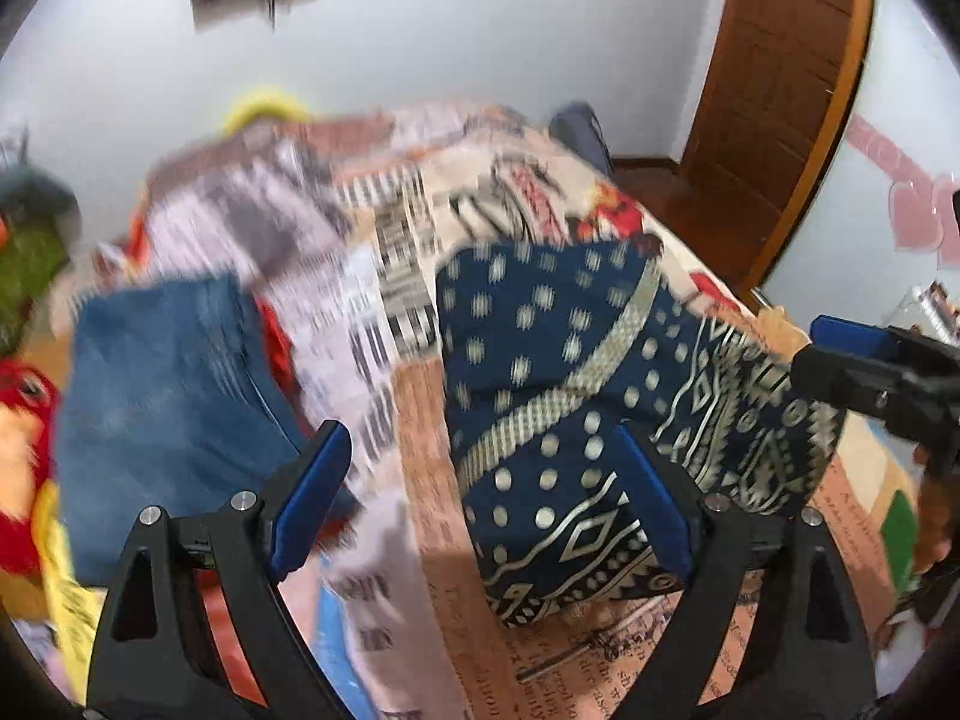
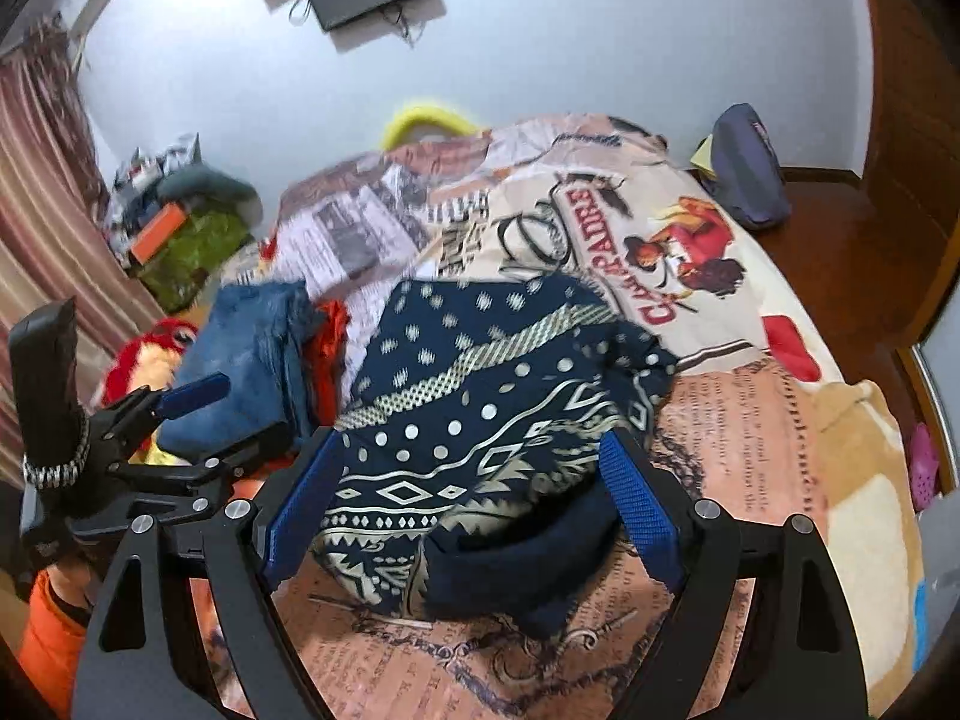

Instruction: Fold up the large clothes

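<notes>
A navy garment with a cream dot and diamond pattern (image 1: 570, 360) lies folded in a compact bundle on the bed. My left gripper (image 1: 480, 438) hovers over its left edge, blue pads wide apart and holding nothing. In the right wrist view the same garment (image 2: 480, 372) lies below and between the fingers of my right gripper (image 2: 471, 444), which is open, its pads clear of the cloth. The left gripper (image 2: 198, 390) shows at the left of that view, and the right gripper (image 1: 870, 354) at the right edge of the left wrist view.
Folded blue jeans (image 2: 252, 360) and an orange cloth lie left of the garment, with a red plush toy (image 2: 156, 348) beyond. The printed bedspread (image 2: 600, 210) covers the bed. A navy bag (image 2: 750, 168) sits at its far corner. A wooden door (image 1: 780, 90) stands at the right.
</notes>
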`<state>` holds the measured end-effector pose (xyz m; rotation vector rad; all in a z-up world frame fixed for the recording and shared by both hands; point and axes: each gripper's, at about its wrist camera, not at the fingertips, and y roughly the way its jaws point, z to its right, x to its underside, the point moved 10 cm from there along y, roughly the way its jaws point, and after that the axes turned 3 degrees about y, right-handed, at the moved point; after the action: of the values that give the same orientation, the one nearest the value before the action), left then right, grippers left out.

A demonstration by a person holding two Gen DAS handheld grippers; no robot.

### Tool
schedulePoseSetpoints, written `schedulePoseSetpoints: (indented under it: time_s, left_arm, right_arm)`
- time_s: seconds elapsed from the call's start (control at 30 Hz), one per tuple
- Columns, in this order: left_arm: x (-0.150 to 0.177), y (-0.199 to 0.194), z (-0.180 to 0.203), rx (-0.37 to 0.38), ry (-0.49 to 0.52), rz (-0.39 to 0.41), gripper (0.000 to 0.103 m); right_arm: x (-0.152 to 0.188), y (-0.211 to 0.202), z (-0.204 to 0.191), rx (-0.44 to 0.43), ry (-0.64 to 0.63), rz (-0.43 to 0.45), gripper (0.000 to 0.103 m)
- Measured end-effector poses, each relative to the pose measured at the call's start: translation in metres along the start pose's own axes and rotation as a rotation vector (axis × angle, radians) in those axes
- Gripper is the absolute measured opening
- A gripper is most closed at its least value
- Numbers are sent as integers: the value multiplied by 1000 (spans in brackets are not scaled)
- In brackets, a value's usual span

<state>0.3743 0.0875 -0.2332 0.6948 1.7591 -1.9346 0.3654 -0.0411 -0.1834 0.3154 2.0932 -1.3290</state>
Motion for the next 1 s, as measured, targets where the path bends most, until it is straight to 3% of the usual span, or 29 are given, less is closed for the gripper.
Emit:
schedulePoseSetpoints:
  time_s: [0.07,0.17,0.3,0.43,0.67,0.83,1.0]
  left_arm:
    - [17,20,0,41,-16,-57,88]
    - [41,42,5,37,23,-109,89]
    - [59,46,6,19,31,-97,99]
    - [70,41,4,21,-1,-85,99]
    - [71,19,-6,-63,26,-71,99]
    - [49,-6,-16,-123,41,-8,99]
    - [20,-10,-24,-123,22,33,99]
  right_arm:
    - [10,15,3,24,-22,-32,85]
    - [30,32,25,88,-31,-81,85]
    - [69,45,69,149,27,-154,85]
    - [91,42,84,103,92,-168,85]
    - [88,20,77,152,46,-133,86]
    - [73,10,72,134,31,-97,87]
    - [47,3,63,94,39,-48,87]
